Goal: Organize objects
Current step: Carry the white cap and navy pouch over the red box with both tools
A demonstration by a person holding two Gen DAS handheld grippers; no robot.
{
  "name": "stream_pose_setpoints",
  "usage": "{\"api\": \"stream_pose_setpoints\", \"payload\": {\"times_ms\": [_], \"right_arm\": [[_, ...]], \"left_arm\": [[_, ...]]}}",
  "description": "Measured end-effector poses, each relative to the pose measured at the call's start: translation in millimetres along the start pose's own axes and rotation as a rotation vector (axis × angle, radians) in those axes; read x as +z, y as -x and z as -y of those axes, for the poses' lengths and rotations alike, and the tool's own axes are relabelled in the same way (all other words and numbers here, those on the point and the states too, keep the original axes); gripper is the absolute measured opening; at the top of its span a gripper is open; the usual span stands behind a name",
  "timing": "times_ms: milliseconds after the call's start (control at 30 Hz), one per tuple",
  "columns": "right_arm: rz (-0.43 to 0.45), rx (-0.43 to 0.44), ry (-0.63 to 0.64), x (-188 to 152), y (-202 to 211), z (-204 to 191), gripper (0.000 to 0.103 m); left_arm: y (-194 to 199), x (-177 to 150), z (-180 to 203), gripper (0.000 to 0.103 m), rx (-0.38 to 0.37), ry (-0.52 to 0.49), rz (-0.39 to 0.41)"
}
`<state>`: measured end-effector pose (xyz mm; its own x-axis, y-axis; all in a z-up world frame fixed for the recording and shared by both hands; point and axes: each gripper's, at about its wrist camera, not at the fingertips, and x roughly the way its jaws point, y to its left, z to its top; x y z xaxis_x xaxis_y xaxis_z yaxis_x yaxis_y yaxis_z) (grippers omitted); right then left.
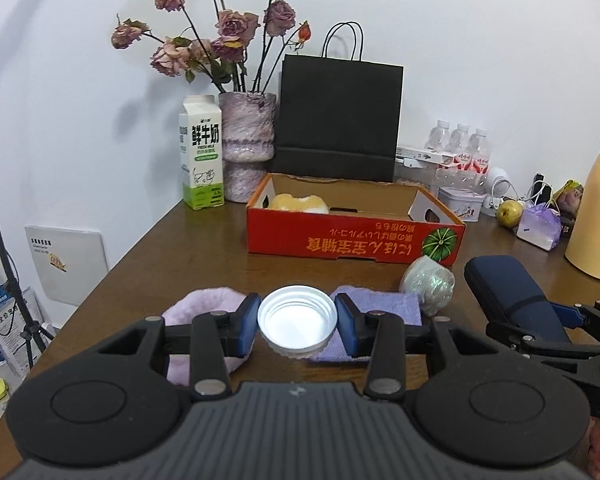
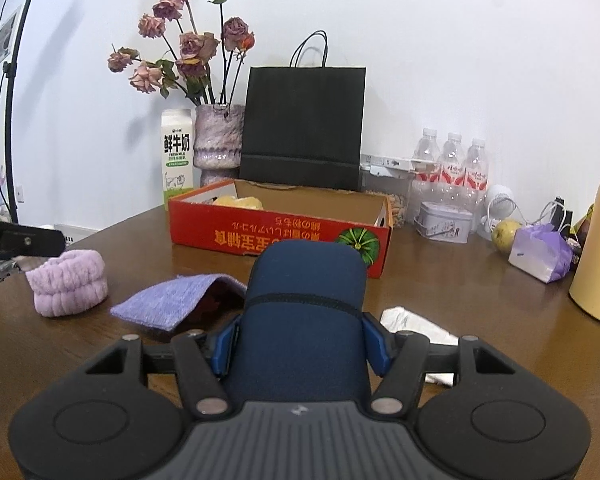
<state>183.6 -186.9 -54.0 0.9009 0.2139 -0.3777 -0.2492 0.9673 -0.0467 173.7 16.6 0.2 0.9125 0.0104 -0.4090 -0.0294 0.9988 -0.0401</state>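
L gripper [image 1: 297, 322] is clamped on the white lid [image 1: 297, 320], held rim-up above the table [image 1: 148, 264] w/ pads on opposite sides of the rim — prob. light, stiff, slick plastic, so keep the squeeze across the rim. R gripper [image 2: 300, 344] is closed round the navy case [image 2: 306, 312] mid-body, lifted in front of the red box [image 2: 276, 236] — looks padded, fabric-covered, grippy, not fragile.
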Motion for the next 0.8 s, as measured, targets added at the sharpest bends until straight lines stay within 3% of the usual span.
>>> {"api": "stream_pose_setpoints", "payload": {"times_ms": [800], "right_arm": [[0.063, 0.044, -0.008, 60, -39, 15, 0.061]], "left_arm": [[-60, 58, 28, 0.041, -0.013, 0.042, 0.059]]}}
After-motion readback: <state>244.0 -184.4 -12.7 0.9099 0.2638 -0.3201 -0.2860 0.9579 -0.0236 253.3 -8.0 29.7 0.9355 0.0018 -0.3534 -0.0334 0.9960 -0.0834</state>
